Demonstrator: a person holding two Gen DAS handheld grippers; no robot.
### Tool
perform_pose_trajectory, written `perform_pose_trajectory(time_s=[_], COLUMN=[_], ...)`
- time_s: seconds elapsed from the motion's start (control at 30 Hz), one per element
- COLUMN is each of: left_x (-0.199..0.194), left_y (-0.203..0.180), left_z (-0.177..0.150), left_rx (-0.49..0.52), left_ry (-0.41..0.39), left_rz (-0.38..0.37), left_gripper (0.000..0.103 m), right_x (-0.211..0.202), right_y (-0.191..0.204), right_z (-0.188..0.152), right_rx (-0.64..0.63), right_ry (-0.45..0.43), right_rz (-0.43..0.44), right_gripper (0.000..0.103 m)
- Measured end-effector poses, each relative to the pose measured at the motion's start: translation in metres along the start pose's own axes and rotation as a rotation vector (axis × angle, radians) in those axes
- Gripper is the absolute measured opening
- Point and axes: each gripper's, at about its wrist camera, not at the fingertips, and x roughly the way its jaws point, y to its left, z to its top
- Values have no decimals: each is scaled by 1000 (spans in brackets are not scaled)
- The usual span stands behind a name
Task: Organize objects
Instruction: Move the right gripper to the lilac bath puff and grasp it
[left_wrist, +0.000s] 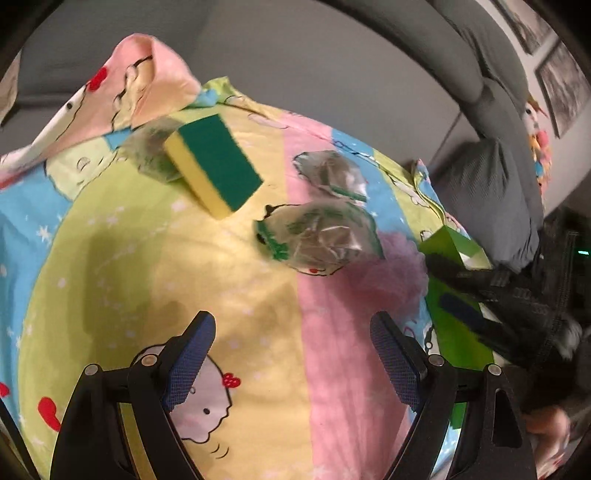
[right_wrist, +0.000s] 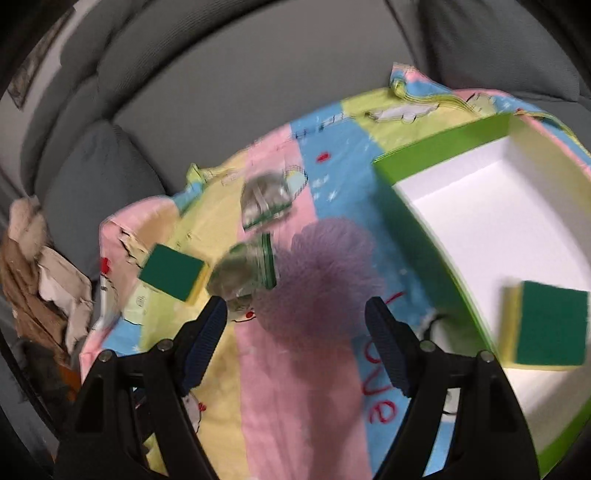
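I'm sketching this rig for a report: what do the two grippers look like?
Both match: the left gripper and right gripper have glossy black angular linkage arms with silver rivets and two fingers faced with dark blue textured pads. No cables or markings show.

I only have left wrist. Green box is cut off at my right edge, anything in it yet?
Observer: Yes, one sponge lies inside the green box, green side up.
Operator: Where are the right tongs?
Observer: The right tongs are open, over the purple bath pouf, holding nothing.
Operator: Box otherwise?
Observer: Its white floor shows nothing else; the near corner is out of frame.
Operator: Anything beyond the cloth's far left?
Observer: Crumpled brown paper sits against the grey sofa.
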Motion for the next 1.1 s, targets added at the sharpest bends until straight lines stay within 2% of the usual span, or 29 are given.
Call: perform_pose_trajectory(time_s=[0.03, 0.1, 0.13, 0.2, 0.27, 0.37, 0.47, 0.6, 0.7, 0.77, 0.87, 0.93, 0.97, 1.0, 1.1], left_x=[-1, -6, -7, -10, -13, -17, -16, -14, -12, -12, -13, -12, -11, -9, -2], left_y=[2, 3, 3, 5, 7, 11, 12, 11, 11, 11, 12, 14, 14, 13, 8], left_z=[0, -1, -1, 1, 1, 2, 3, 3, 2, 2, 3, 4, 4, 4, 2], left_rx=[-4, -11, -14, -12, -8, -30, -40, -43, -48, -48, -61, -72, -73, -71, -59], left_ry=[-3, -8, -8, -9, -21, -31, -19, -9, 1, 3, -2, 0, 6, 16, 38], left_rz=[3, 0, -2, 0, 6, 3, -15, -12, -27, -33, -22, -24, -27, -27, -24], left_gripper=[86, 86, 86, 86, 86, 86, 86, 86, 86, 86, 86, 86, 86, 86, 86], right_x=[11, 28, 38, 50, 50, 38, 28, 7, -11, -23, -37, -41, -42, -42, -44], right_y=[1, 0, -2, -5, -3, 2, 6, 14, 25, 27, 34, 36, 36, 35, 23], right_z=[1, 0, 0, -4, -7, -13, -22, -41, -44, -44, -47, -48, -48, -47, -41], right_rx=[-2, -10, -15, -38, -69, -138, -174, -204, -243, -224, -252, -262, -259, -249, -187], right_ry=[19, 50, 70, 113, 120, 96, 113, 119, 82, 68, 56, 60, 64, 67, 52], right_rz=[-14, -49, -78, -123, -131, -103, -56, 58, 89, 184, 271, 281, 279, 271, 240], right_gripper=[68, 52, 48, 14, 13, 10, 8, 8, 8, 8, 12, 23, 45, 62, 62])
